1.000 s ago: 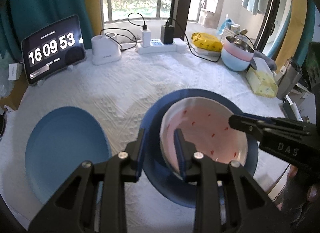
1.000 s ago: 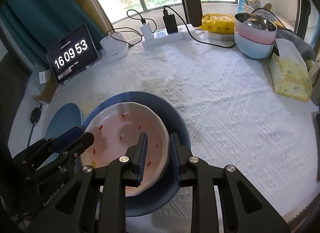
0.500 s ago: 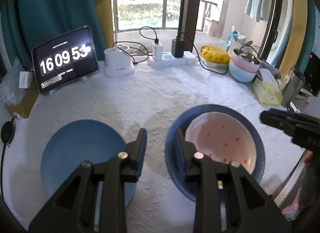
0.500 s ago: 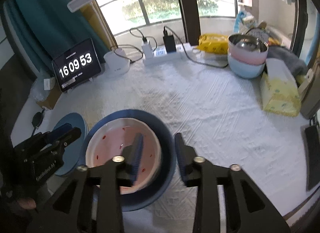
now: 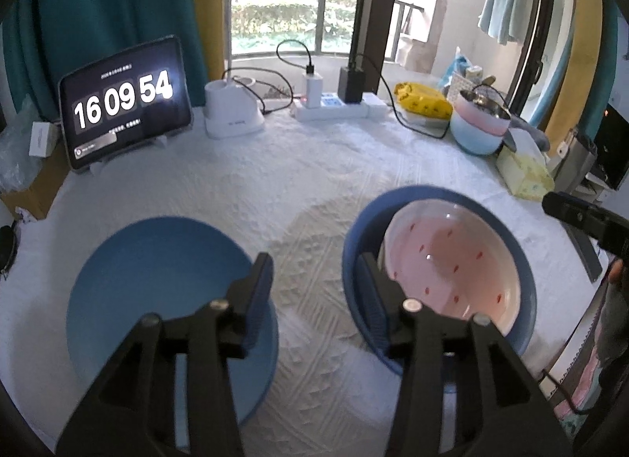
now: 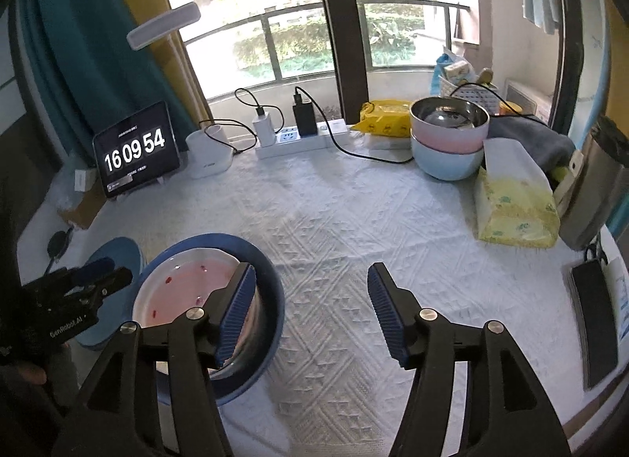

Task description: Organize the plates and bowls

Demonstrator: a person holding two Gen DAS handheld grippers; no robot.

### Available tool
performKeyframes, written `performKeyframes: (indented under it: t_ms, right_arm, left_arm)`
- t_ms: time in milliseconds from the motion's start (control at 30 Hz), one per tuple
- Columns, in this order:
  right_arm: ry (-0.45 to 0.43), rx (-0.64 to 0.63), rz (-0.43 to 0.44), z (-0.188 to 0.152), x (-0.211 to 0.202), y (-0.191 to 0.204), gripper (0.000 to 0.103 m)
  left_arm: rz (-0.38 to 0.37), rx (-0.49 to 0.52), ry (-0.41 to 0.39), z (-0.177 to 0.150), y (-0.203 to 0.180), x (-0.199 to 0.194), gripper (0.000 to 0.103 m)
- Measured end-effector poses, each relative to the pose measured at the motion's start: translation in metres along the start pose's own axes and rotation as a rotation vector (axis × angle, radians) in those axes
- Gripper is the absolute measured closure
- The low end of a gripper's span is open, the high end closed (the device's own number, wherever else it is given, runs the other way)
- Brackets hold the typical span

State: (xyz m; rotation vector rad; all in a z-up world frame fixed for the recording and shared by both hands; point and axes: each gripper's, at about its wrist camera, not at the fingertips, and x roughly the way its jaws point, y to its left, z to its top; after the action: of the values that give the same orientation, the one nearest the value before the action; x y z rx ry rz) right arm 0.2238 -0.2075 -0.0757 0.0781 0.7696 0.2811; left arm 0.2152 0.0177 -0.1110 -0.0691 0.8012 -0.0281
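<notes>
A pink-and-white plate with red specks (image 5: 452, 260) lies inside a dark blue plate (image 5: 526, 284) on the white tablecloth; both show in the right wrist view, the pink plate (image 6: 181, 288) in the dark blue plate (image 6: 271, 292). A light blue plate (image 5: 157, 284) lies to their left, partly seen in the right wrist view (image 6: 122, 256). My left gripper (image 5: 314, 296) is open and empty above the cloth between the two blue plates. My right gripper (image 6: 310, 311) is open and empty, raised to the right of the stacked plates. Stacked bowls (image 6: 450, 138) stand at the back right.
A tablet clock (image 5: 125, 103), a white lamp base (image 5: 232, 115) and a power strip with chargers (image 5: 334, 107) line the back edge. A yellow packet (image 6: 387, 119), a tissue pack (image 6: 515, 197), a metal flask (image 6: 593, 186) and a phone (image 6: 593, 323) sit on the right.
Both grippers let go of the pink plate, opened wide and pulled back and up. The pink plate now rests in the dark blue plate.
</notes>
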Motion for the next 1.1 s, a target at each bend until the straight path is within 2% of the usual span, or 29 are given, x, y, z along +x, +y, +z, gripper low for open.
performKeyframes:
  t_ms: [133,467,700,1100]
  right_arm:
    - [0.035,-0.026,-0.052,-0.009,0.007,0.001,0.040]
    - [0.092,0.005,-0.007,-0.021,0.023,0.004,0.041]
    - [0.129,0.018,-0.003,-0.031,0.034,0.008,0.050]
    - [0.120,0.076,0.010,-0.040,0.044,0.007,0.054]
  left_arm:
    - [-0.003,0.002,0.007,-0.003,0.001,0.003,0.057]
    - [-0.023,0.067,0.051,-0.003,-0.006,0.015,0.057]
    - [-0.015,0.101,0.076,-0.006,-0.013,0.024,0.057]
    - [0.036,0.124,0.070,-0.008,-0.021,0.028,0.059]
